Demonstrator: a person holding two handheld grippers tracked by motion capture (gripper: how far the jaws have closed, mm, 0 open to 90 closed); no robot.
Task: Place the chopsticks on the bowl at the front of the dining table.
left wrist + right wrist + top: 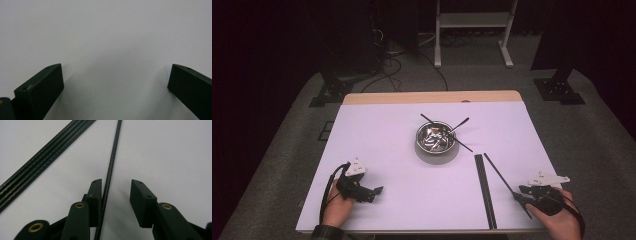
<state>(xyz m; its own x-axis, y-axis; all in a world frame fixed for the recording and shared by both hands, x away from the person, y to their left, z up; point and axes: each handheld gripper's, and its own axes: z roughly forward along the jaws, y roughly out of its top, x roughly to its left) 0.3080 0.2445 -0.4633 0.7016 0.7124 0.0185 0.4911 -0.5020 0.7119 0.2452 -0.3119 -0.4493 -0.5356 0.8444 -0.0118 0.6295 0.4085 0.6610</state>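
Chopstick point(111, 167) lies between right gripper's point(116, 188) unclenched jaws, near the worktop's point(377, 140) right edge; left gripper point(116, 75) released over bare worktop.

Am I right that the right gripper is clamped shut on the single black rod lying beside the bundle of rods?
Not quite. In the right gripper view the right gripper is open: the single black rod runs between the jaws close against one of them, with a clear gap to the other. It does lie beside the bundle of rods.
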